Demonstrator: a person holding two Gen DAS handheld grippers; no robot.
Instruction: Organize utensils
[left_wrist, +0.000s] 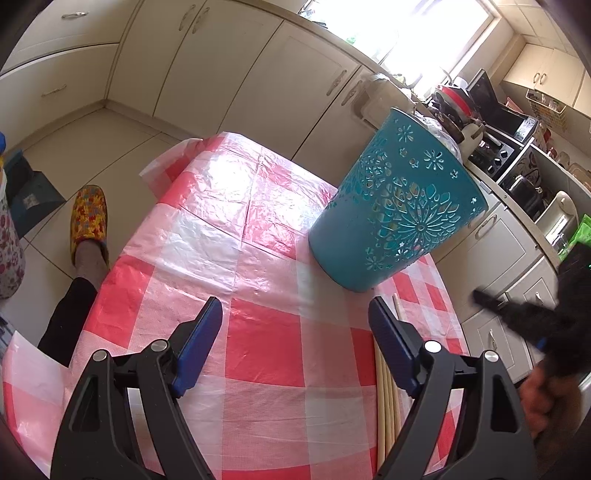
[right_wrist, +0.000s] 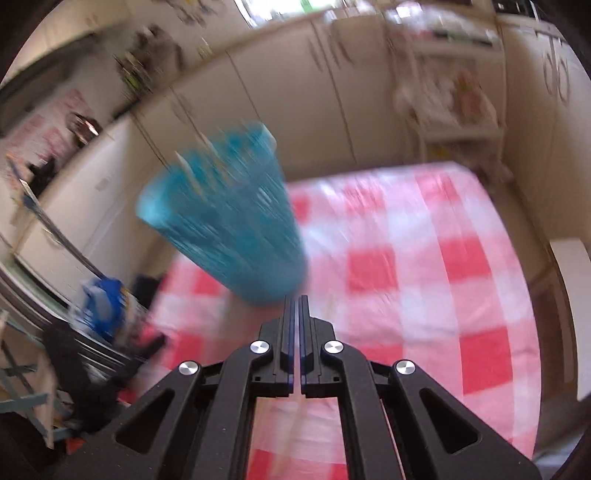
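Pale wooden chopsticks (left_wrist: 387, 398) flat on checked tablecloth (left_wrist: 280, 354), ends together.

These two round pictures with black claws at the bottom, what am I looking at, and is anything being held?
No robot here: a person holds a two-finger gripper in each hand, each with a wide-angle camera looking along its fingers.

One picture is from the left gripper, open and empty above a red-checked tablecloth. Ahead stands a teal cut-out holder. Pale wooden sticks, perhaps chopsticks, lie on the cloth near its right finger.

The other, blurred picture is from the right gripper, shut with nothing visible between its fingers, near the same holder.
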